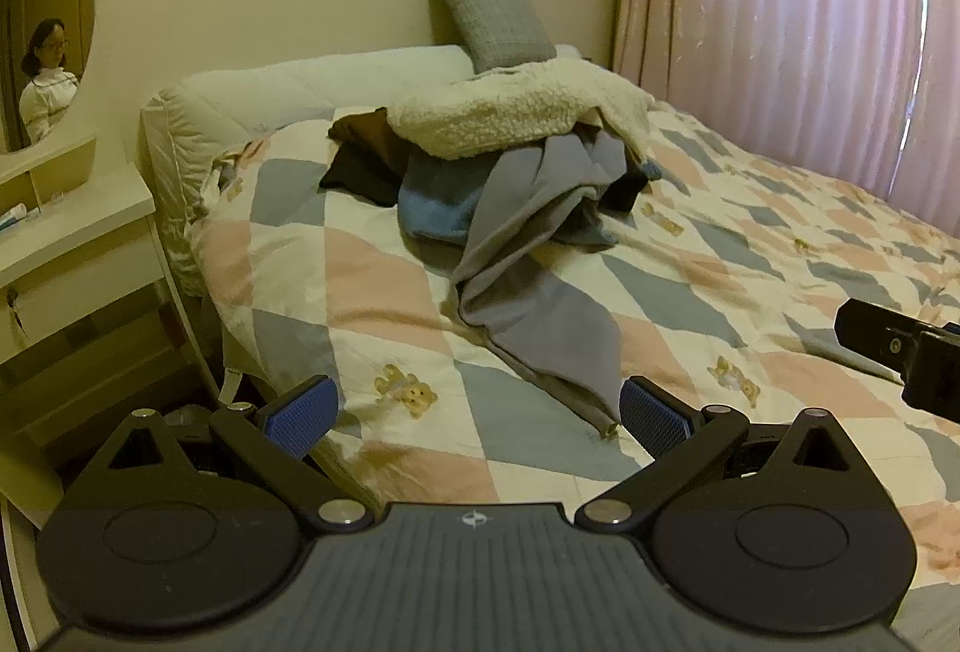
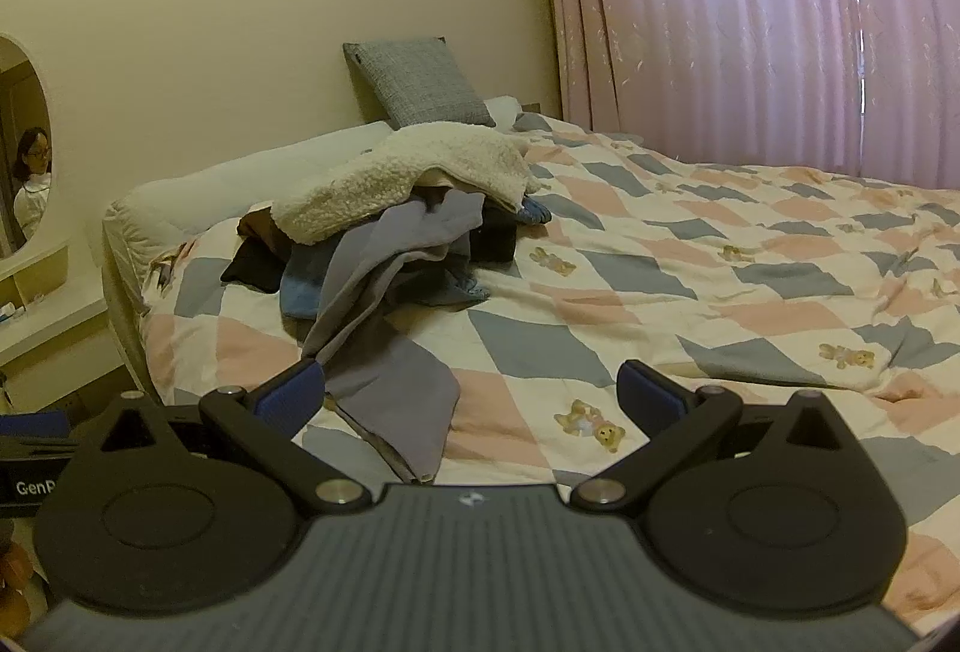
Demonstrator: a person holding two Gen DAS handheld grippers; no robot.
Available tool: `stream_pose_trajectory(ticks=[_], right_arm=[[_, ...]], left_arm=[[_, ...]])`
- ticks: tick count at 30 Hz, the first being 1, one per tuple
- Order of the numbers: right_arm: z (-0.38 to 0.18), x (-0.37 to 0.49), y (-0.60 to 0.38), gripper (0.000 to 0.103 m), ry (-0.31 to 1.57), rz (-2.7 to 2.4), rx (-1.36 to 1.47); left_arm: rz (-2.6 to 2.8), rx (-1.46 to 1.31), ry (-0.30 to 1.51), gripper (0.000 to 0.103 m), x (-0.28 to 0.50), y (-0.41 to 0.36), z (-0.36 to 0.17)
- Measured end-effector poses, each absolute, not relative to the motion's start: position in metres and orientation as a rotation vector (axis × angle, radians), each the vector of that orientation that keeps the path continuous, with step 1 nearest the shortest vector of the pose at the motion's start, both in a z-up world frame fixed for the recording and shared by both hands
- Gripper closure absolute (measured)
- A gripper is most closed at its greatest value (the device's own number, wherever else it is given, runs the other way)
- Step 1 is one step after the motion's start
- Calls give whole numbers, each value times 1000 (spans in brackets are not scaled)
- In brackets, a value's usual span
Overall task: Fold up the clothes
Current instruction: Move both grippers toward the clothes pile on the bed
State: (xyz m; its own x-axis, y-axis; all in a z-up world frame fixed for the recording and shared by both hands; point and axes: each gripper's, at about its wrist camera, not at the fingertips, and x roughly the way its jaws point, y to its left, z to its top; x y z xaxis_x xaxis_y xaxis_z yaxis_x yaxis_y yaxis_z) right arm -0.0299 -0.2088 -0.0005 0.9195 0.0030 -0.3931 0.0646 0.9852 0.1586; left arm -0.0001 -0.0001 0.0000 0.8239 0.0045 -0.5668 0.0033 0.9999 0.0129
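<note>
The left tool (image 1: 477,415) had its two blue pads (image 1: 303,415) wide apart and held nothing. It hung over the near edge of the bed, above the checked quilt (image 1: 384,292). The right tool (image 2: 471,400) was also spread apart and empty, and it hung over the same near edge, beside the left one.

Between the two tools and the clothes the quilt lay flat. On the right side the quilt reached far toward the pink curtain (image 2: 720,22), so the open room was mostly there. On the left the bed ended at its edge, just beside a white nightstand (image 1: 72,226).

The pile of clothes (image 1: 504,172) lay ahead of both tools, near the head of the bed. A gray garment (image 1: 540,328) ran out from the pile toward the tools, and its end lay just in front of the right pad of the left tool. In the right wrist view this same end lay near the left pad of the right tool.

I counted five pieces in the pile: one cream fleece (image 2: 396,178) on top, the gray garment, one blue piece (image 1: 432,214), one brown piece (image 1: 366,130) and one black piece (image 1: 360,172). One gray pillow (image 2: 420,82) leaned on the wall behind the pile.
</note>
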Motion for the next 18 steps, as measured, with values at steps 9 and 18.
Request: stream_pose_trajectory(ticks=[9,18], right_arm=[[-5,-14,-206,0,420,-37,134],[-13,-1,-212,0,432,-37,146]], left_arm=[[-13,-16,610,0,7,0,-1],[-47,-55,623,0,22,10,-7]])
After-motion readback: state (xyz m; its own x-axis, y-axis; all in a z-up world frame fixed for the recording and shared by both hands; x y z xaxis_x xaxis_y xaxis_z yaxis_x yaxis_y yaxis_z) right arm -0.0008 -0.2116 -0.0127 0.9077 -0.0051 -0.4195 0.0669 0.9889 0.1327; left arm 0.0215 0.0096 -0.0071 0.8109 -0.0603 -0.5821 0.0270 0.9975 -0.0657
